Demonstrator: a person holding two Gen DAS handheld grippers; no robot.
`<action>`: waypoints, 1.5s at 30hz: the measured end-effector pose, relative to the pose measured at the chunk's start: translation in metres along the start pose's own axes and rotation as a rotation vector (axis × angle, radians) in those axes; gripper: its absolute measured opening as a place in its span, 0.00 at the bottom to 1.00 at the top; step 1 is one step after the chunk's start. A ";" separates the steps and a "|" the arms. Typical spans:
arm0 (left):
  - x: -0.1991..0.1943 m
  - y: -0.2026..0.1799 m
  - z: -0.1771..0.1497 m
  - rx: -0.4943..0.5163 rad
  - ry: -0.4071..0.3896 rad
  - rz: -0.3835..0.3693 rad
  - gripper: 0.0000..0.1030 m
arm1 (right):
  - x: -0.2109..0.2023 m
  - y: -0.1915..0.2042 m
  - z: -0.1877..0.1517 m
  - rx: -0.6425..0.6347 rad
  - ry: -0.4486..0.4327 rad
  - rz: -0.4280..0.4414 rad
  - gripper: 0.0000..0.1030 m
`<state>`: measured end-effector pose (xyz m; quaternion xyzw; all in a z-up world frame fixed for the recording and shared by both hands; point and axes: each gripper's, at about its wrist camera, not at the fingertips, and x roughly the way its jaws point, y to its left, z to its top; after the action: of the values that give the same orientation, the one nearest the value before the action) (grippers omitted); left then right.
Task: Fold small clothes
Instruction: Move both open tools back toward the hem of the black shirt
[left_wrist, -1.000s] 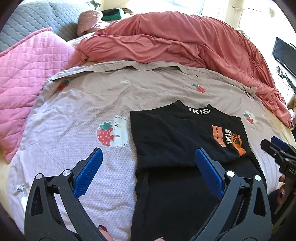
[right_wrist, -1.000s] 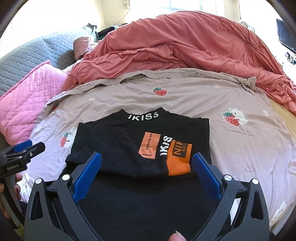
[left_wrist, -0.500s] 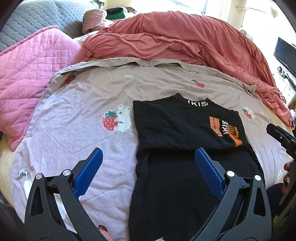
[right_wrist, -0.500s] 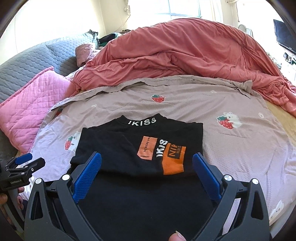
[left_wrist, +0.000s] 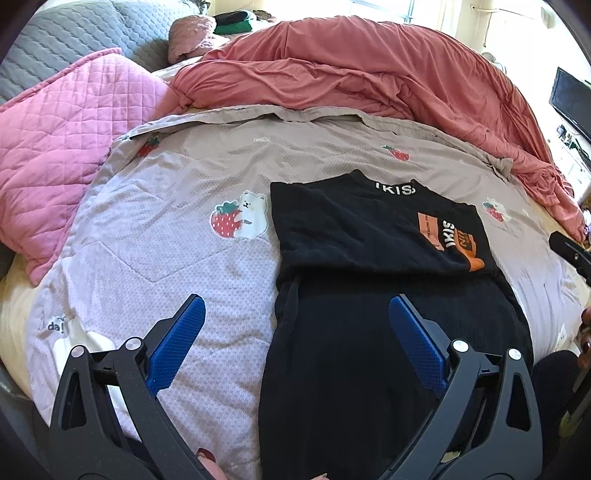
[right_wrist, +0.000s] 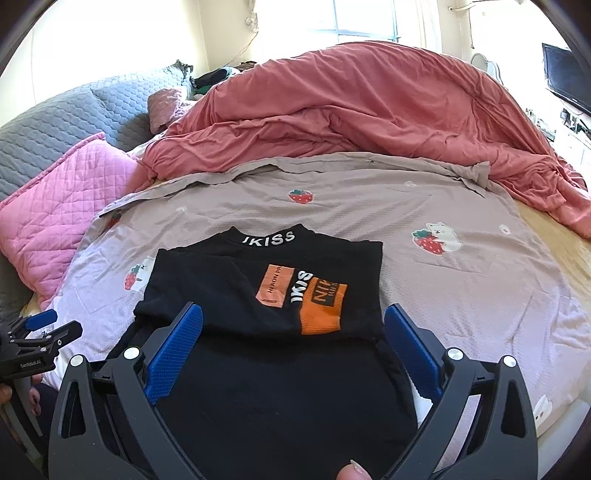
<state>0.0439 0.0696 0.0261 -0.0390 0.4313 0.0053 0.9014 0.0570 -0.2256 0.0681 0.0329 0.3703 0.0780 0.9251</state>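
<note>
Wide-spread blue pads are seen in the left wrist view, where the left gripper (left_wrist: 297, 341) is held empty above the near part of the bed; one pad is over the strawberry-print sheet (left_wrist: 177, 229) and the other over the black garment (left_wrist: 369, 295). Nothing is clamped. The garment is laid flat on the sheet, its collar pointed away and its upper part, with the orange patch (left_wrist: 454, 240), lying as a second layer over the lower part. A pink quilted pillow (left_wrist: 66, 147) and a crumpled red duvet (left_wrist: 369, 81) are seen further off.

From the right wrist view, the right gripper (right_wrist: 293, 345) is shown equally wide and empty, poised over the garment's middle with a pad near each side edge. The left tool is glimpsed at the frame's lower left.

A risk is judged here: if only the top layer is pinched, the stacked layers could be dragged apart and the existing fold undone. Uneven lifting by the two grippers would probably skew the edges, and the loose sheet might be caught together with the cloth.
</note>
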 end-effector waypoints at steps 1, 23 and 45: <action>-0.001 -0.001 -0.001 0.003 0.002 0.001 0.91 | -0.001 -0.002 0.000 0.001 -0.001 -0.002 0.95; -0.007 0.000 -0.024 0.027 0.044 0.025 0.91 | -0.018 -0.050 -0.022 0.045 0.030 -0.045 0.95; 0.007 0.012 -0.054 0.009 0.166 0.045 0.91 | -0.018 -0.098 -0.066 0.095 0.155 -0.088 0.95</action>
<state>0.0055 0.0771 -0.0142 -0.0255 0.5054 0.0201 0.8623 0.0097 -0.3248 0.0209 0.0542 0.4451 0.0221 0.8936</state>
